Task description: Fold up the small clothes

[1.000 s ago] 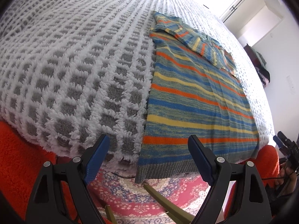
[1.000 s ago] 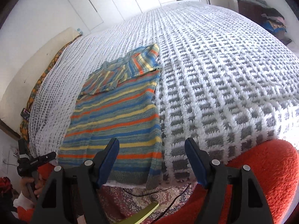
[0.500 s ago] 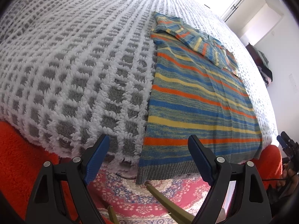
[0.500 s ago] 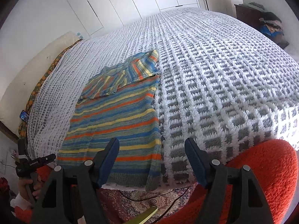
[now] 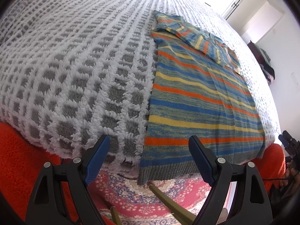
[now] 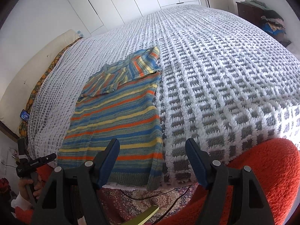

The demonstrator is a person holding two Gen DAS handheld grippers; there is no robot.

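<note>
Sweater lies flat on the bed, hem hanging over the near edge, sleeves folded across the chest. Soft, limp knit, likely light — pinch the two hem corners. Left tool and right tool gape, empty. Only the right view shows wardrobe doors — and the pillow.

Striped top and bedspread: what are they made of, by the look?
Striped top: looks like knitted yarn, matte, perhaps wool or acrylic; visible knit texture and a ribbed hem at the near edge.
Bedspread: looks like plush fleece or chenille; raised shaggy white tufts form a grid over flatter grey squares. Fibre type cannot be told.
</note>
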